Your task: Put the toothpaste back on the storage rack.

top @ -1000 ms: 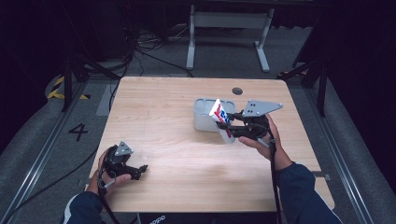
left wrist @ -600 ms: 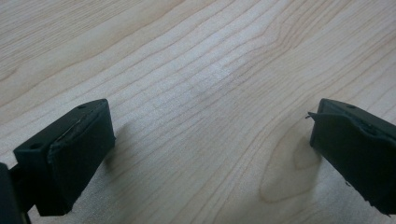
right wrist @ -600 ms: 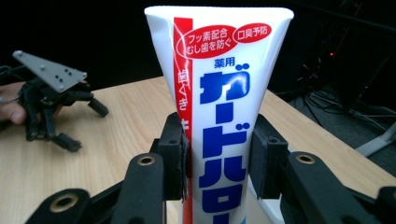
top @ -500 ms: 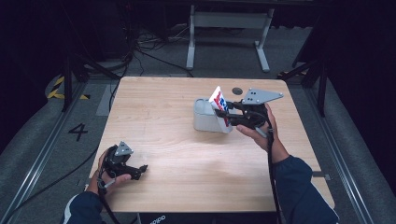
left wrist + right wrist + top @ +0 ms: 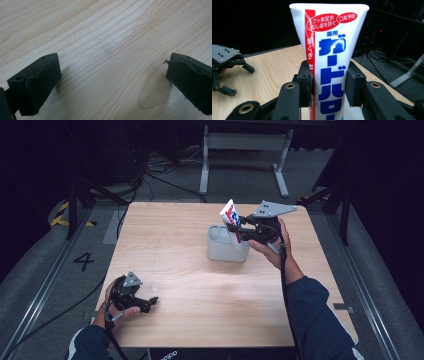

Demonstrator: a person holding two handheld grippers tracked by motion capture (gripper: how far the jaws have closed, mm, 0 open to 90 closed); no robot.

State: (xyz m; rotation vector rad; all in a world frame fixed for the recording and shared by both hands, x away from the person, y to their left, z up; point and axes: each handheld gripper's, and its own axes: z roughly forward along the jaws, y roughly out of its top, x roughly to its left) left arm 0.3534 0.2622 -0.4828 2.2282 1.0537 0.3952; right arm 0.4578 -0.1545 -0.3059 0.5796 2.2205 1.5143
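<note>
High view: a person sits at a pale wooden table [image 5: 190, 245] with a gripper in each hand. The right gripper [image 5: 239, 231] holds a toothpaste tube [image 5: 231, 219] between its jaws, clamped on it. The tube tilts, crimped end up, directly above a grey cup [image 5: 227, 249] that stands near the table's middle. Its lower end looks to be at the cup's mouth; whether it is already inside I cannot tell. The left gripper [image 5: 150, 301] rests near the front left of the table, well apart from the cup, with nothing between its jaws.

Left gripper view: two black, blocky jaws stand wide apart, low over bare wood. The grain is fine and wavy, with a faint sheen between the jaws.

Right gripper view: the tube [image 5: 332, 65] fills the space between the jaws, pressed on both flanks by dark foam-like pads [image 5: 308, 85]. It is smooth, glossy white plastic, flat and wide at the sealed top, narrowing downward, with a red stripe and blue Japanese lettering. The left gripper [image 5: 227, 72] appears beyond the jaws, to their left.

My judgement: picking up the tube is done. What remains is lowering it into the cup, opening the jaws, and drawing clear.
</note>
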